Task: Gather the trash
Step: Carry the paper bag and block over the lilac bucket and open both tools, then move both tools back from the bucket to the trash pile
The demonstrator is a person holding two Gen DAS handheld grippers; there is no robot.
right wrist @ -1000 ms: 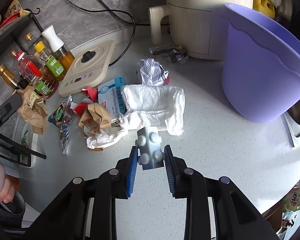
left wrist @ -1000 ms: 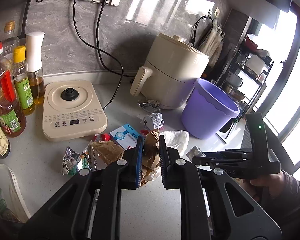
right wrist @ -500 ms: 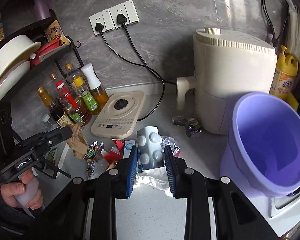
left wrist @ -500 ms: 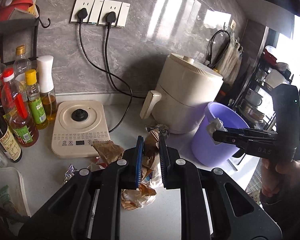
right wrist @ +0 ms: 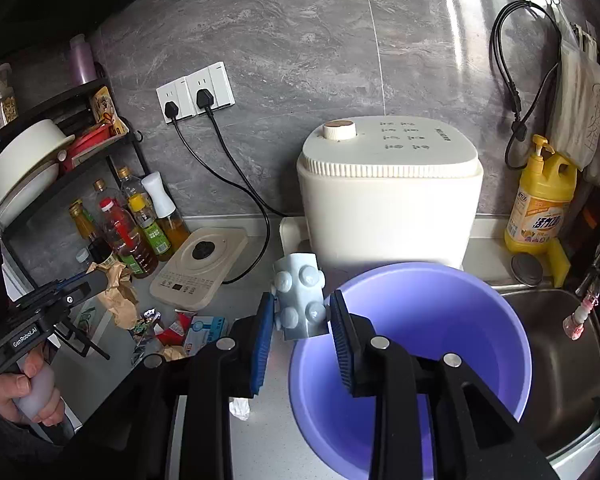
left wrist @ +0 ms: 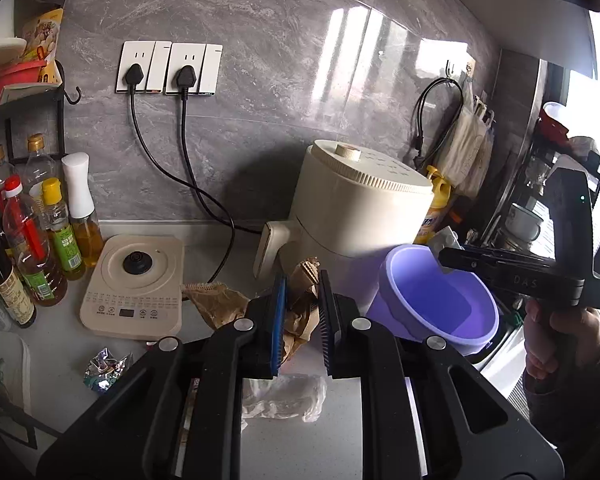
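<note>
a pale grey blister pack (right wrist: 300, 298) with round bubbles hangs above the near rim of the purple bucket (right wrist: 496, 308), which stands empty by the sink. a crumpled brown paper bag (left wrist: 300, 304) is lifted clear of the counter. below it lies a crumpled white plastic bag (left wrist: 288, 394), with a foil wrapper (left wrist: 106, 370) off to the left.

The left gripper (left wrist: 300, 312) pinches crumpled brown paper (left wrist: 300, 304) between its fingers; right of the fingers sits the purple bucket (left wrist: 432, 300), the right gripper (left wrist: 446, 252) above its rim.
</note>
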